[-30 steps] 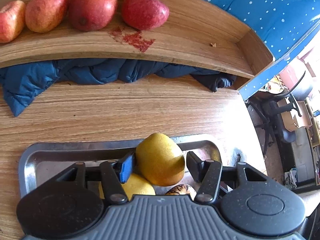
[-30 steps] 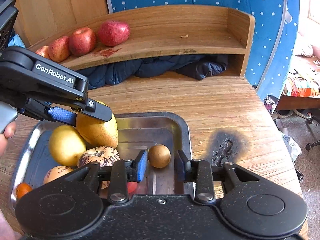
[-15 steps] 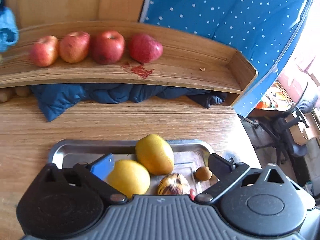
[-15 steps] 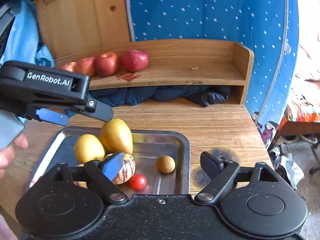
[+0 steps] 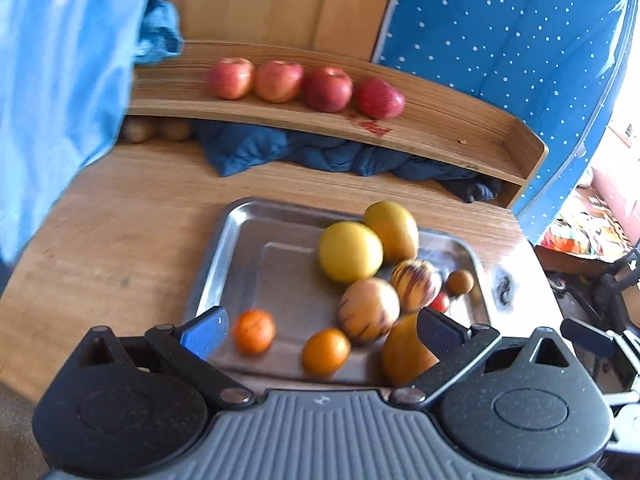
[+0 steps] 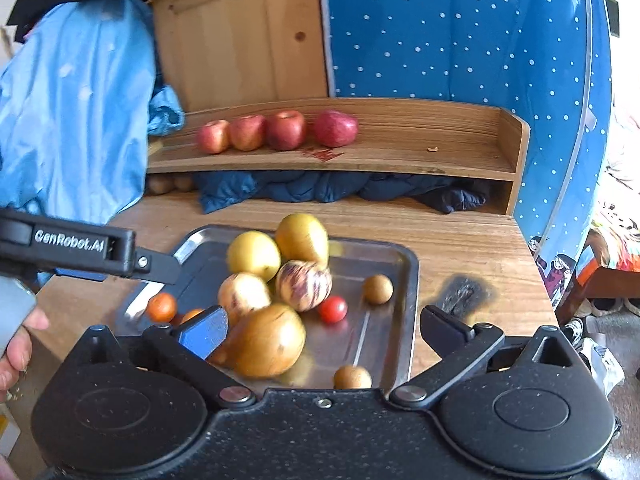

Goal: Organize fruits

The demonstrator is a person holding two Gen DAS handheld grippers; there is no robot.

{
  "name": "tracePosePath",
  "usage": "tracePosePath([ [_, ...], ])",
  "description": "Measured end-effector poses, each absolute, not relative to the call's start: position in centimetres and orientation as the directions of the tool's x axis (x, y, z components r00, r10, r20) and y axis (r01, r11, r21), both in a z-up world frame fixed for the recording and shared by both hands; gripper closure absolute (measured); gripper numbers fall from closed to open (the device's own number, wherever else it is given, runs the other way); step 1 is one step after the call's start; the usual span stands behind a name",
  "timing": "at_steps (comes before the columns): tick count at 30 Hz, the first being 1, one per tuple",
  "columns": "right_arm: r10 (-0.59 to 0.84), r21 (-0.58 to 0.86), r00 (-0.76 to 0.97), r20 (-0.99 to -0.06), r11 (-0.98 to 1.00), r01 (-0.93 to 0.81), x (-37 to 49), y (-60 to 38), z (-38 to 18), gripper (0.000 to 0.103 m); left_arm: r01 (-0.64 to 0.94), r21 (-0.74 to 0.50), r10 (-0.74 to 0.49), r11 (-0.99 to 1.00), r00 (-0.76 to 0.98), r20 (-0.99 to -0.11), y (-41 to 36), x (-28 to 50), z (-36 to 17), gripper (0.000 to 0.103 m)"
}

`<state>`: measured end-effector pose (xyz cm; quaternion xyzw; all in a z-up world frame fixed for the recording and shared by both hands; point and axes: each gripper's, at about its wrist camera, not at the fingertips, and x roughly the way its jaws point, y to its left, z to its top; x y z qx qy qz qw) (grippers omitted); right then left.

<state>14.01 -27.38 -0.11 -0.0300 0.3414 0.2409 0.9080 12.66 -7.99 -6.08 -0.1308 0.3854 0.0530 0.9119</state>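
A steel tray (image 5: 224, 240) (image 6: 412, 276) on the wooden table holds two yellow pears (image 5: 350, 252) (image 6: 254, 254), two striped melons (image 5: 368, 310) (image 6: 304, 284), a brown pear (image 5: 404, 356) (image 6: 266, 340), two oranges (image 5: 254, 330) (image 6: 161, 307), a cherry tomato (image 6: 333, 309) and small brown fruits (image 6: 377, 289). Several red apples (image 5: 328, 88) (image 6: 286, 130) sit in a row on the wooden shelf (image 5: 460, 120) behind. My left gripper (image 5: 320, 326) hangs wide open above the tray's near edge, holding nothing. My right gripper (image 6: 324, 328) is also wide open and empty over the tray's near end.
A light blue jacket (image 6: 72, 120) hangs at the left. Dark blue cloth (image 5: 320, 156) lies under the shelf, with small brown fruits (image 5: 136, 130) beside it. A burn mark (image 6: 464, 292) is right of the tray, near the table's right edge. A hand (image 6: 20, 344) holds the left gripper.
The left jaws, around a yellow pear a second ago, opened and the pear lies in the tray. Both grippers opened wide and drew back and up from the tray.
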Motion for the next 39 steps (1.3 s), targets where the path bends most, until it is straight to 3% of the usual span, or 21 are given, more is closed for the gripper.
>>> tracePosePath([
  [13, 0.417, 0.129, 0.635, -0.65, 0.885, -0.448, 9.8, -27.7, 0.0, 0.001, -0.252, -0.149, 0.068, 0.956, 0.687, -0.723, -7.3, 6.3, -7.6, 0.001],
  [39, 0.352, 0.128, 0.608, -0.711, 0.916, -0.38, 8.0, -25.3, -0.6, 0.001, -0.18, -0.141, 0.009, 0.974, 0.647, -0.763, -5.7, 5.0, -8.8, 0.001],
])
